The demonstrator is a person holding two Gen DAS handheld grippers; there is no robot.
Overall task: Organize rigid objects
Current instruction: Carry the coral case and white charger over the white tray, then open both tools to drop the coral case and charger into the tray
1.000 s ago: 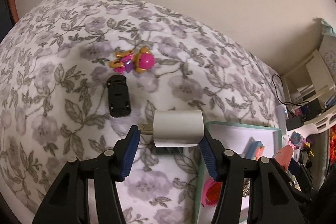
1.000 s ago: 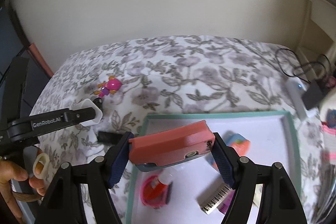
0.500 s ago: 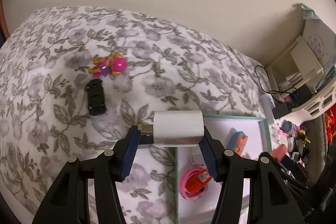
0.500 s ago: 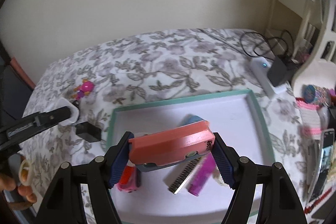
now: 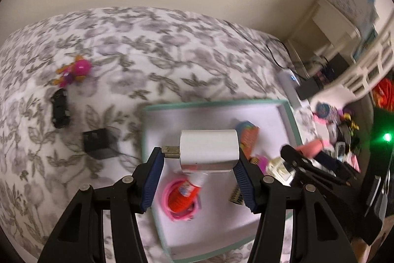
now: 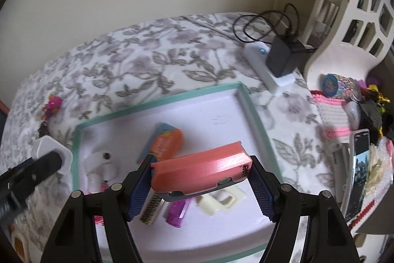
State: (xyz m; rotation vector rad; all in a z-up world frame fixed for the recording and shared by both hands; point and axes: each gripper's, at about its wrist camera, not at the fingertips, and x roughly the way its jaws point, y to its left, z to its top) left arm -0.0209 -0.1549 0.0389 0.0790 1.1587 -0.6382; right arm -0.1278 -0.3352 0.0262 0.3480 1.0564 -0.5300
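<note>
My left gripper (image 5: 197, 176) is shut on a white USB charger (image 5: 208, 150) and holds it above the left part of the teal-rimmed white tray (image 5: 287, 115). My right gripper (image 6: 200, 186) is shut on a pink stapler (image 6: 200, 173) above the tray's (image 6: 162, 100) front middle. In the tray lie an orange pack (image 6: 166, 144), a pink ring with a small red bottle (image 5: 181, 199), a comb (image 6: 150, 210), a purple piece (image 6: 176, 211) and a cream part (image 6: 220, 200). On the flowered bedspread, left of the tray, lie a pink toy figure (image 5: 75, 70), a black toy car (image 5: 59, 107) and a black cube (image 5: 96, 143).
A white power strip with a black adapter (image 6: 278, 61) and cable lies behind the tray's right corner. A white shelf (image 6: 349, 16), a phone (image 6: 358, 164) and small clutter (image 6: 337, 85) crowd the right side. A wall stands behind the bed.
Both grippers have moved right with their loads. The left one has gone from over the bedspread to over the tray. The right one has shifted toward the tray's right half.
</note>
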